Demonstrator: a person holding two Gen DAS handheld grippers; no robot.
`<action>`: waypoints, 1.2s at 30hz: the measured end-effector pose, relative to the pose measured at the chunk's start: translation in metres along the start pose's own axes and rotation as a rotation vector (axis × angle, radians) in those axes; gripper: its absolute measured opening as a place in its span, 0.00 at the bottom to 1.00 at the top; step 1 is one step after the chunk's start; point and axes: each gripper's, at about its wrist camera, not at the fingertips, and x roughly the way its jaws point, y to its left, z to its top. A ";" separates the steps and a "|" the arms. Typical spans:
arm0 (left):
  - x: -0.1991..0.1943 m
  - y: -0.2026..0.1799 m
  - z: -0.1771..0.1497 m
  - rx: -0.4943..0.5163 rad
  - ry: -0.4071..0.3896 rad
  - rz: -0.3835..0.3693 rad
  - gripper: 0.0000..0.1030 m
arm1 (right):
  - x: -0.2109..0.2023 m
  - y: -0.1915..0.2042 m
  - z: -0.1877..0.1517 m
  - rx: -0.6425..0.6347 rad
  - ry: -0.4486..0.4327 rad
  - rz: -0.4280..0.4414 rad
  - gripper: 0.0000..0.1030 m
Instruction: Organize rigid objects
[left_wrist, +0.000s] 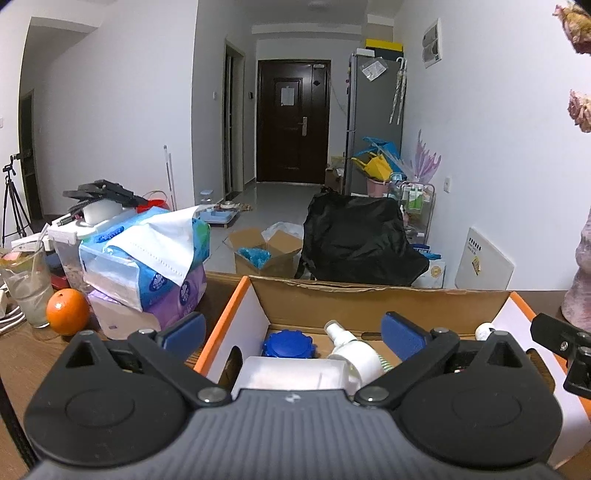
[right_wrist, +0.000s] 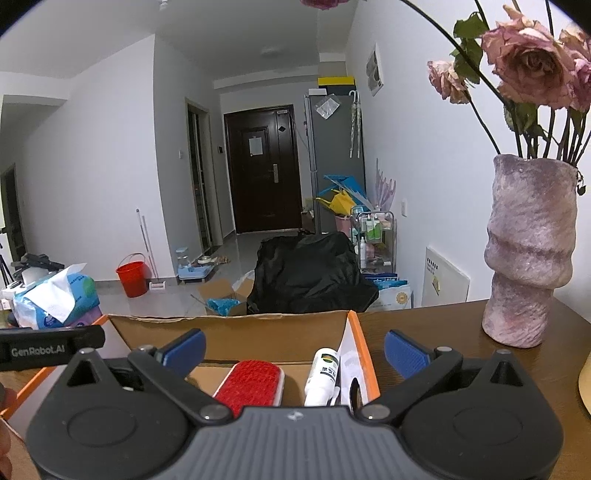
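Left view only: a blue-capped jar (left_wrist: 290, 343) and a white spray bottle (left_wrist: 351, 349) lie in the box (left_wrist: 369, 302), with a translucent white container (left_wrist: 291, 373) nearest the camera; an orange (left_wrist: 67, 311), a milky glass (left_wrist: 27, 286) and stacked tissue packs (left_wrist: 147, 258) sit on the table (left_wrist: 22, 358) to the box's left.
Right view only: a red brush (right_wrist: 249, 382) and a small white bottle (right_wrist: 323, 374) lie in the box's right end by its orange-edged wall (right_wrist: 364, 354); a mauve vase (right_wrist: 528, 254) of wilted roses (right_wrist: 532, 66) stands on the table right of the box; a red bucket (right_wrist: 132, 274) is on the floor.
Both views: dark door, grey fridge, black bag on the floor beyond the box.
Writing: "GenRobot.AI" on the black bar (right_wrist: 48, 349) at the right view's left edge; the small bottle's label is too small to read.
Left gripper (left_wrist: 293, 328): blue pads spread wide apart, nothing between them, tilted slightly down over the box's left half.
Right gripper (right_wrist: 293, 347): pads also wide apart and empty, tilted slightly down over the box's right end.
Other tool: part of the right gripper shows at the left view's right edge.
Task things: all in the box, none held.
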 end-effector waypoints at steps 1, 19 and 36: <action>-0.004 0.000 0.000 0.002 -0.008 0.000 1.00 | -0.003 0.000 0.001 0.000 -0.003 0.001 1.00; -0.105 0.002 -0.014 0.059 -0.115 -0.095 1.00 | -0.097 0.001 0.003 -0.029 -0.070 0.020 1.00; -0.236 0.019 -0.058 0.088 -0.131 -0.152 1.00 | -0.225 0.012 -0.025 -0.052 -0.087 0.005 1.00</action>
